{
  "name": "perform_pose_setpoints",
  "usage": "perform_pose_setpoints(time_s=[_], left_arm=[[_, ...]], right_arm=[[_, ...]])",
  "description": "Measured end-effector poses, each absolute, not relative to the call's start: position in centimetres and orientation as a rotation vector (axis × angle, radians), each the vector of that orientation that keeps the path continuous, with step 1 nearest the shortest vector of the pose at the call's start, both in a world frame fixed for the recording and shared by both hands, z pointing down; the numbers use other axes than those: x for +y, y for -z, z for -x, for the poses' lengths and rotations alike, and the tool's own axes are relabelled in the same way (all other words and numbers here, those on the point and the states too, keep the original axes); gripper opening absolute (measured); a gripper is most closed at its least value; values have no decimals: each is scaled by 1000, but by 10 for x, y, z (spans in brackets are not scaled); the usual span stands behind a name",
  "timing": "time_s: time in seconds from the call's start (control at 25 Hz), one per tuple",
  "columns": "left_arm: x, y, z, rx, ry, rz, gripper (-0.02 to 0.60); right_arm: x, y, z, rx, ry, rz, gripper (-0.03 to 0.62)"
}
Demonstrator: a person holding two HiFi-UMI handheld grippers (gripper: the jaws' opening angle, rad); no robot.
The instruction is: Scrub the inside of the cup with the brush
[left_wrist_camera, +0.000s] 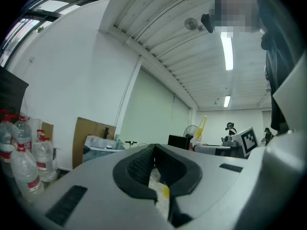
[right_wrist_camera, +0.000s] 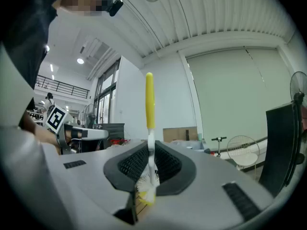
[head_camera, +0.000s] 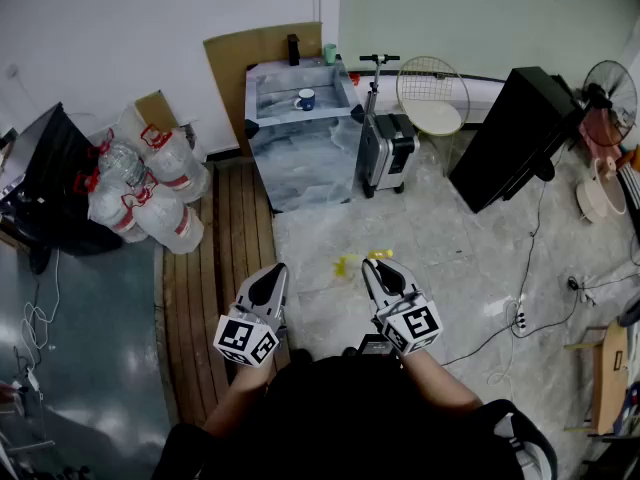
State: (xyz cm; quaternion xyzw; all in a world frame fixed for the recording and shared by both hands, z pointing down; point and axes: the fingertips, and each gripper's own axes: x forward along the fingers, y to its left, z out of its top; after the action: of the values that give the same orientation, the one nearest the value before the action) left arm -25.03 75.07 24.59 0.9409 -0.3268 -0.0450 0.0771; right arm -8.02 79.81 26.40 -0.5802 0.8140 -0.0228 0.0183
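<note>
The right gripper [right_wrist_camera: 149, 146] has its jaws clamped on the brush [right_wrist_camera: 149, 99], which stands upright, with the yellow handle above the pads and the white bristles below them; the left gripper [left_wrist_camera: 153, 150] is closed tight and holds nothing; both point level in front of the person; the cup [head_camera: 305, 99] stands on the table [head_camera: 335, 80], well apart from both grippers.

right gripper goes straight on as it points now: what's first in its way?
Nothing near. The right gripper, shut on the brush, points roughly at the far table with the cup; likely that first, depth unclear.
</note>
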Motion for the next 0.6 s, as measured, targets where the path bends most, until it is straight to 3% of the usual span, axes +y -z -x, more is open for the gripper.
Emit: perform_pose_setpoints(time_s=[0.6], left_arm=[[774,-249,216,-1036,106,-2847,15]], right_arm=[[829,-265,35,2462,77,1781,48]])
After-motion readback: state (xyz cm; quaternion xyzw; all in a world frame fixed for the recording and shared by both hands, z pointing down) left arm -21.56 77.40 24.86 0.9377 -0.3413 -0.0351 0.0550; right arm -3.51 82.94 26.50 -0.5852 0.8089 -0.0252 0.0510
